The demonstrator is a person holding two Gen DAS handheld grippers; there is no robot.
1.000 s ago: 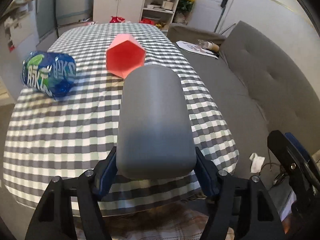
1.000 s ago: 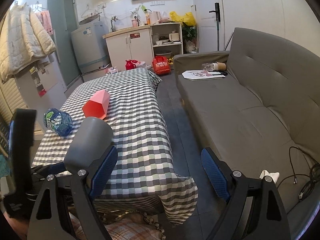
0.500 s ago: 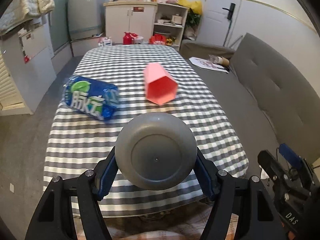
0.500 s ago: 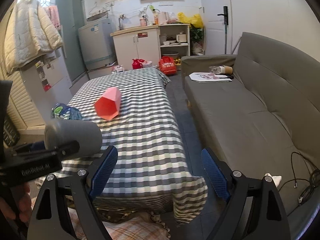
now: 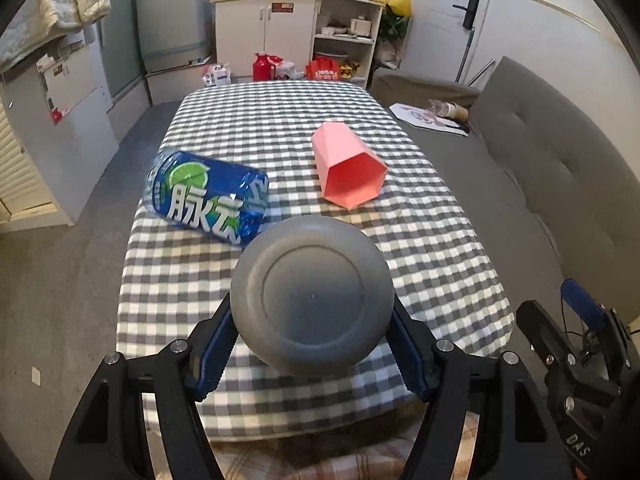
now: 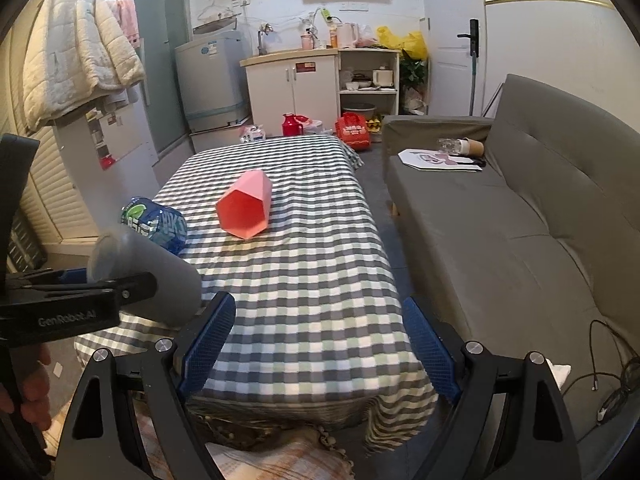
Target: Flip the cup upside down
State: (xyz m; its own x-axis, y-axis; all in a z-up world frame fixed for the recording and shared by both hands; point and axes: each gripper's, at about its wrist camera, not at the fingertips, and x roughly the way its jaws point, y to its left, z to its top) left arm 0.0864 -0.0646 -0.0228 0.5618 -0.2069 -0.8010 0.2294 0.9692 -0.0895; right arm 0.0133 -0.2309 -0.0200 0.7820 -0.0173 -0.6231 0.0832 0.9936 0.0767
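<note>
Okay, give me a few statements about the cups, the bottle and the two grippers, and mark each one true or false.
1. The left gripper holds the grey cup. True.
2. The pink cup stands upright on the table. False: it lies on its side.
3. The right gripper is open and holds nothing. True.
4. The blue bottle stands upright. False: it lies on its side.
5. The grey cup rests on the table. False: it is held in the air.

"GenRobot.AI" on left gripper (image 6: 100, 300); bottle (image 5: 208, 196) "脉动"
</note>
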